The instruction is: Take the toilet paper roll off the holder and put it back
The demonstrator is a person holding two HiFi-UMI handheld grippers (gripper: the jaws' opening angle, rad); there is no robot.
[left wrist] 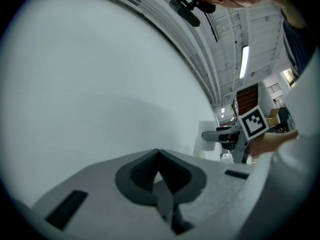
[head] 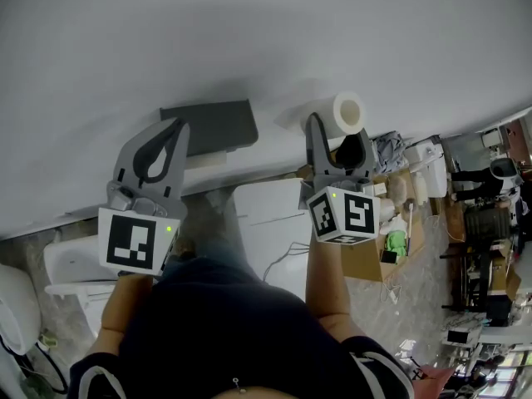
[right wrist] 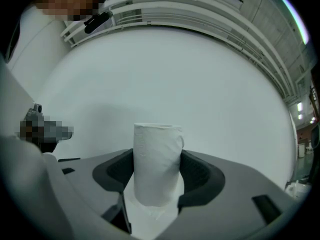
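A white toilet paper roll [head: 349,112] is clamped between the pads of my right gripper [head: 332,127], close to the pale wall. In the right gripper view the roll [right wrist: 157,164] stands upright between both jaws, which press on its sides. The dark grey holder [head: 212,127] is fixed to the wall left of the roll and apart from it. My left gripper [head: 174,127] is shut with nothing in it, its tips at the holder's left end. From the left gripper view, its closed jaws [left wrist: 159,151] face the bare wall, with the roll [left wrist: 206,138] and right gripper [left wrist: 225,135] far right.
Below the holder stand a white toilet tank [head: 270,223] and another white fixture [head: 71,264] at the left. A cardboard box [head: 370,260] with a green bottle [head: 396,241] sits right of the tank. Cluttered workshop floor lies at the far right.
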